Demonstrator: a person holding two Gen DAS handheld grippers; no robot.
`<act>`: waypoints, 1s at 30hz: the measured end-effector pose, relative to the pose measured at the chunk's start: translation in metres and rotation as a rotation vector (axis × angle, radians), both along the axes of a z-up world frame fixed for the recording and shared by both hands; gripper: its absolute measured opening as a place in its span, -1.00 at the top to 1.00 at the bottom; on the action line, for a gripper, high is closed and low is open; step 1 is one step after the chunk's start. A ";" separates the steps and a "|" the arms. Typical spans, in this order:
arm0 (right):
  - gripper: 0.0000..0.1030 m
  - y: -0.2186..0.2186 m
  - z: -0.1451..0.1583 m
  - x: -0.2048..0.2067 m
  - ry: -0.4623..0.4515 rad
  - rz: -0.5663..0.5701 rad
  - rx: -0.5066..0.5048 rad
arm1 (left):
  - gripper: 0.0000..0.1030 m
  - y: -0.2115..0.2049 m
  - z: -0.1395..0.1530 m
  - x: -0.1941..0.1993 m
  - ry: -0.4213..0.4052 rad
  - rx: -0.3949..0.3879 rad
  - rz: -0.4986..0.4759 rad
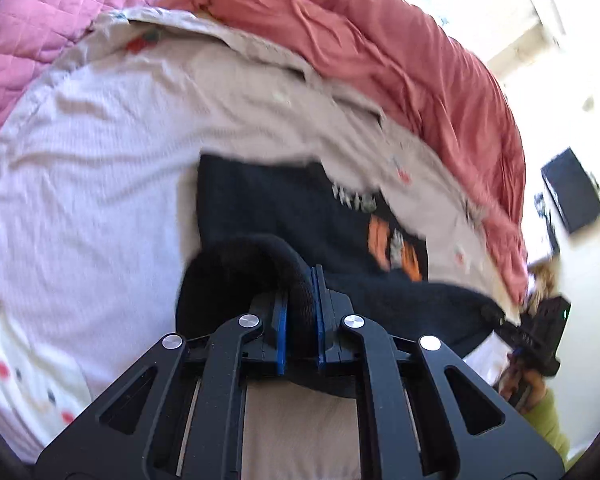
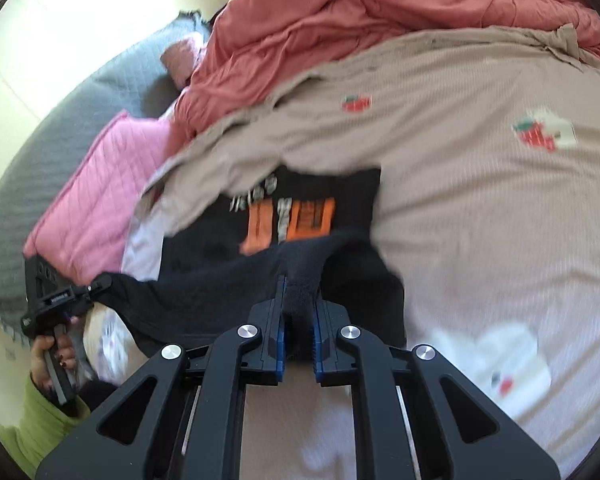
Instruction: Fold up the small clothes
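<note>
I am holding the small black fleece garment with the orange and white print (image 1: 320,216) by its near edge, one corner in each tool. My left gripper (image 1: 300,308) is pinching a bunched fold of the black fabric between its blue pads, the jaws pressed together on it. My right gripper (image 2: 300,312) is doing the same on the other side, its jaws clamped on a thick ridge of the same cloth.

The garment is lying print-up on the beige ribbed bedsheet with strawberry patches (image 2: 480,200), its far part resting flat while the near hem is lifted off the sheet by the two grips. From the right wrist view the hem is stretching taut across to the left gripper, held by a hand with a green sleeve (image 2: 32,420); I judge the two-corner hold is there to keep the edge straight so it can be carried over in one clean fold.

Behind the garment a rumpled salmon-red duvet (image 1: 380,60) is crowding the far side, with a pink quilted pillow (image 2: 100,184) beside it, so the free flat area is limited. Both views are blurred.

I am reading this as the start of the first fold: the near edge gripped, not yet laid over. The risk I see is the thick fleece slipping unevenly from one grip and skewing the fold.
</note>
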State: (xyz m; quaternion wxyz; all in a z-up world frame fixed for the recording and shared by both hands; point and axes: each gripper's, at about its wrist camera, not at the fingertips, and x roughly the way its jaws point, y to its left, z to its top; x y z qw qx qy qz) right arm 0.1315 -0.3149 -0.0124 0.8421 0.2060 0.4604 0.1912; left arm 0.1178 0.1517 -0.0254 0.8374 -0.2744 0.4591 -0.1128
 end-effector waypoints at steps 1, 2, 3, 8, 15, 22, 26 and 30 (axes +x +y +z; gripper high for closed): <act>0.83 0.000 0.001 0.011 -0.005 -0.014 0.000 | 0.92 0.005 -0.001 0.010 -0.002 -0.008 0.025; 0.83 -0.001 0.001 0.019 -0.005 -0.024 0.001 | 0.92 0.010 -0.005 0.020 0.003 -0.020 0.050; 0.83 0.000 0.000 0.031 0.002 -0.034 0.005 | 0.92 0.013 -0.008 0.026 0.010 -0.029 0.064; 0.68 0.005 -0.018 0.081 0.058 -0.105 -0.008 | 0.92 0.024 -0.040 0.056 0.049 -0.067 0.136; 0.04 -0.013 -0.031 0.112 0.079 -0.249 -0.005 | 0.42 0.040 -0.054 0.074 -0.041 -0.094 0.136; -0.39 -0.004 -0.026 0.077 0.005 -0.188 -0.153 | 0.19 0.061 -0.034 0.073 -0.090 0.027 0.174; -0.39 0.012 -0.046 0.067 0.041 -0.142 -0.278 | 0.06 0.057 -0.042 0.077 -0.031 0.054 0.155; -0.39 0.022 -0.059 0.072 0.068 -0.133 -0.269 | 0.05 0.046 -0.054 0.082 0.016 0.105 0.122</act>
